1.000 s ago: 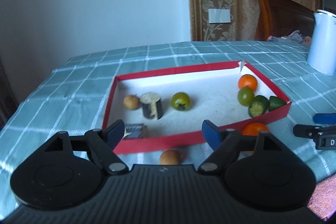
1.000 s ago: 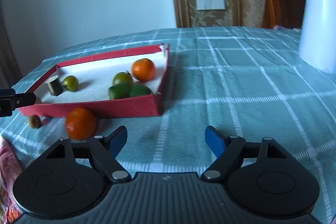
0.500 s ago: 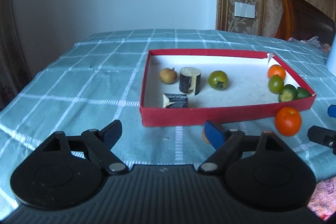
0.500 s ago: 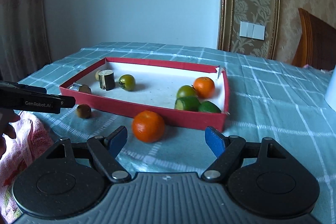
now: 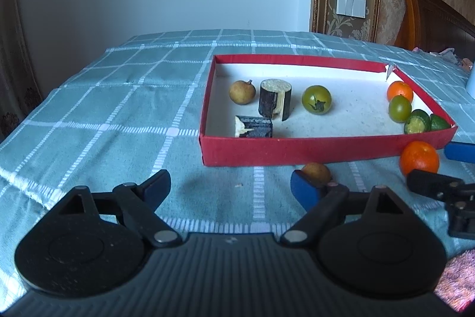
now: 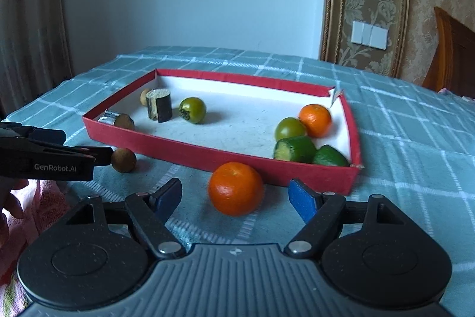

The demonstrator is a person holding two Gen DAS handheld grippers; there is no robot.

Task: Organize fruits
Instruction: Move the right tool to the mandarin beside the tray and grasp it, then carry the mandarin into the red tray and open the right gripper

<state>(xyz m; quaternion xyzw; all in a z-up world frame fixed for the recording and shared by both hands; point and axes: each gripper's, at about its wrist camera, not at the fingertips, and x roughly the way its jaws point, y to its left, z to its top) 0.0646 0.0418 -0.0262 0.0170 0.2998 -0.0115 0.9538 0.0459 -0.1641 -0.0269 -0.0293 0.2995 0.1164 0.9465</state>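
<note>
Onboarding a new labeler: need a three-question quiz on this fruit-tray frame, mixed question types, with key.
1. True or false: the large orange lies inside the red tray.
2. How many fruits lie on the tablecloth outside the tray?
3. Which hand-held gripper has the large orange straight ahead of its open fingers? A) left hand-held gripper B) right hand-held gripper

Key: 1. False, it sits on the cloth against the tray's front wall. 2. Two: the large orange and a small brown fruit. 3. B.
</note>
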